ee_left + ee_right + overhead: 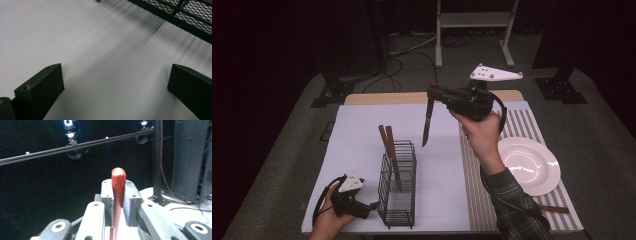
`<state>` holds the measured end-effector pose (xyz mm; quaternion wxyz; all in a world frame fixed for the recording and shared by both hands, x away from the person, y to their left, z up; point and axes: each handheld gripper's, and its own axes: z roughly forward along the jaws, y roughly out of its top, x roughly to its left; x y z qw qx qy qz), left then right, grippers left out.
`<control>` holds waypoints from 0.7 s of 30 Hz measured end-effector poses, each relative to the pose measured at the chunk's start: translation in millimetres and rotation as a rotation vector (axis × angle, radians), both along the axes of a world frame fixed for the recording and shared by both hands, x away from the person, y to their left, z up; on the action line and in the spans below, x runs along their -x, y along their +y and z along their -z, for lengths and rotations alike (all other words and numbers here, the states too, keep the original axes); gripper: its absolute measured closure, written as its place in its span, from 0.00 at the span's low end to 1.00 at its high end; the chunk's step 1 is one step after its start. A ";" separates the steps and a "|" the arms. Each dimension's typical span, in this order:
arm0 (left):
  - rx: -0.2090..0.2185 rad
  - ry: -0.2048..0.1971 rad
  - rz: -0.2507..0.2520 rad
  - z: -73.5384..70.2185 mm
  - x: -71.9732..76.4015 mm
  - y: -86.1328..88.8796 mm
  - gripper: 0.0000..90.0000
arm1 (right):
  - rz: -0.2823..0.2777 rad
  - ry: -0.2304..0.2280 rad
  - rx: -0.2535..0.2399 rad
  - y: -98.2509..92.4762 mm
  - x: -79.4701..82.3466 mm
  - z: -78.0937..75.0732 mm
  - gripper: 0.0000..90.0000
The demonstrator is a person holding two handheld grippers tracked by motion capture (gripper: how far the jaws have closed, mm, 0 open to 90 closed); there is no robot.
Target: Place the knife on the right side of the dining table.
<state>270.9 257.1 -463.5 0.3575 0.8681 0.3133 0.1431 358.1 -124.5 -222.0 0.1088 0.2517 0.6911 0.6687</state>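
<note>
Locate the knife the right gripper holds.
High view, centre: the knife hangs blade-down from the right gripper, above the white mat, just beyond the wire basket.

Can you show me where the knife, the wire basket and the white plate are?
knife (427, 125): high view, on its hanging blade.
wire basket (398, 200): high view, on its mesh front wall.
white plate (532, 165): high view, on its bare middle.

wire caddy (397, 184) stands at the near left of the table (362, 130), two knives (388, 145) upright in it. plate (529, 165) lies to the right on the striped mat (522, 125); another utensil (556, 209) lies before the plate.
</note>
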 end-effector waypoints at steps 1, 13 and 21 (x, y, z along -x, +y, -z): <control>0.000 0.000 0.000 0.0 0.0 0.0 0.00 | 0.012 0.003 0.004 -4.4 -1.4 0.1 0.89; 0.002 0.000 -0.001 0.1 0.0 -0.1 0.00 | 0.159 0.012 0.015 -46.8 -15.5 13.3 0.89; 0.001 -0.001 0.000 0.0 -0.1 0.0 0.00 | 0.253 0.013 0.017 -71.5 -25.6 26.7 0.89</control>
